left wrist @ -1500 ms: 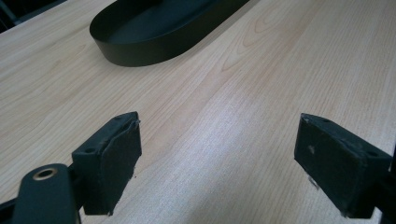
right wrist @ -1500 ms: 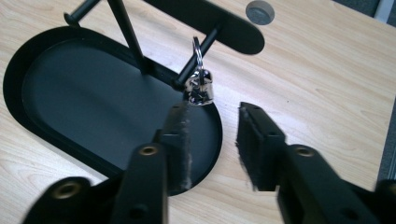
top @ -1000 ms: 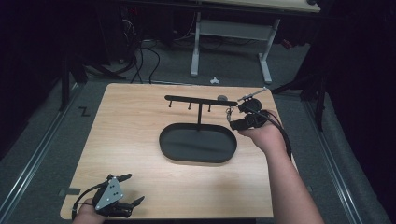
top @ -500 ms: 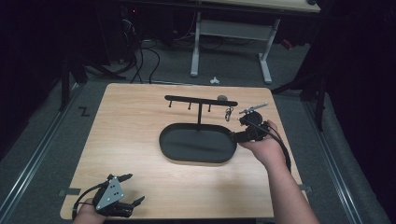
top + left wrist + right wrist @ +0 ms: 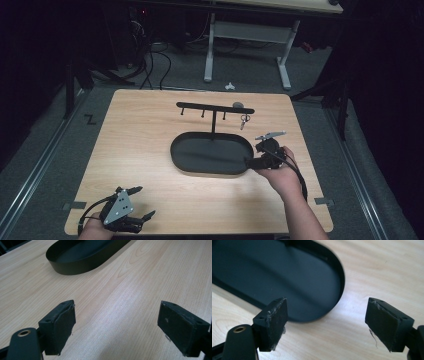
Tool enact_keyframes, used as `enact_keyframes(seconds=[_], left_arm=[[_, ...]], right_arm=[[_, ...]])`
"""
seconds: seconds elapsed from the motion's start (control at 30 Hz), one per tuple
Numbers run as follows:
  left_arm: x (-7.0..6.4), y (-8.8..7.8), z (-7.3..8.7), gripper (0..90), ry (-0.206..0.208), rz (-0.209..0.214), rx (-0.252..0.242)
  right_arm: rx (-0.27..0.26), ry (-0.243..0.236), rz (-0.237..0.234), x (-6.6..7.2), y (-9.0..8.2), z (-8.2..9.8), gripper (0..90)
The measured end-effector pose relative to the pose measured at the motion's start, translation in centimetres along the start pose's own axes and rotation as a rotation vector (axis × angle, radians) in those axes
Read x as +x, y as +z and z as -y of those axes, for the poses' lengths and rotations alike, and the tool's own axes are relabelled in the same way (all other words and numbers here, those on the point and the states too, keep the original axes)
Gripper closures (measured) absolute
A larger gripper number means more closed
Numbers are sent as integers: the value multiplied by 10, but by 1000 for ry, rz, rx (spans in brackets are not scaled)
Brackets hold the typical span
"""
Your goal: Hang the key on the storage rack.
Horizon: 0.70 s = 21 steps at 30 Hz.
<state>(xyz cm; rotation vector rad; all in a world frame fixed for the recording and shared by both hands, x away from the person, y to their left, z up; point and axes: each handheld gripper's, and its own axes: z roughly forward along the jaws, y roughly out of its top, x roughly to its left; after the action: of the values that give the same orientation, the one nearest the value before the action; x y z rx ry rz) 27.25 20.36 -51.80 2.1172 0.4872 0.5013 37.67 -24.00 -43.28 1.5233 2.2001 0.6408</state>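
Observation:
A black oval tray [image 5: 176, 156] lies in the middle of the wooden table, and behind it stands a black rack [image 5: 215, 108] with hooks. A small metal thing [image 5: 244, 120] hangs from the rack's right hook. My right gripper [image 5: 251, 158] hovers low at the tray's right end, pointing left over its rim [image 5: 342, 277]. Its jaws have just been opening; they stand wide apart [image 5: 327, 322] with nothing between them. My left gripper [image 5: 145, 202] rests at the front left corner, open and empty [image 5: 117, 325], facing the tray wall [image 5: 75, 267].
A small grey round object [image 5: 238, 105] sits behind the rack's right end. Bare wood [image 5: 140, 135] lies left of the tray and along the front. The table edge [image 5: 320, 165] runs close to the right of my right hand.
My right gripper came down and toward the front, from beside the rack's right end to the tray's right end. The left gripper has stayed put.

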Motion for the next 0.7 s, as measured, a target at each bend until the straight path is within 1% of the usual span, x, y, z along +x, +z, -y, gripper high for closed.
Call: enact_keyframes(seconds=[0.07, 0.2, 0.27, 0.33, 0.4, 0.5, 0.67, 0.7], left_arm=[[0, 0, 0, 153, 1, 0, 1], [0, 0, 0, 153, 1, 0, 1], [1, 1, 0, 153, 1, 0, 3], [1, 1, 0, 153, -1, -1, 4], [0, 1, 0, 153, 1, 0, 5], [1, 1, 0, 153, 1, 0, 5], [1, 1, 1, 153, -3, -6, 3], [1, 1, 0, 153, -3, -8, 1]], right_arm=[[-4, 6, -6, 1, 4, 10, 190], [-19, 34, -24, 2, 10, 29, 189], [-36, 50, -36, 2, 13, 40, 187], [-59, 58, -33, 4, 15, 50, 184], [-84, 53, -35, 6, 17, 61, 182], [-119, 73, -61, 7, 19, 76, 179], [-159, 74, -44, 11, 21, 99, 173], [-186, 74, -39, 12, 20, 104, 174]])
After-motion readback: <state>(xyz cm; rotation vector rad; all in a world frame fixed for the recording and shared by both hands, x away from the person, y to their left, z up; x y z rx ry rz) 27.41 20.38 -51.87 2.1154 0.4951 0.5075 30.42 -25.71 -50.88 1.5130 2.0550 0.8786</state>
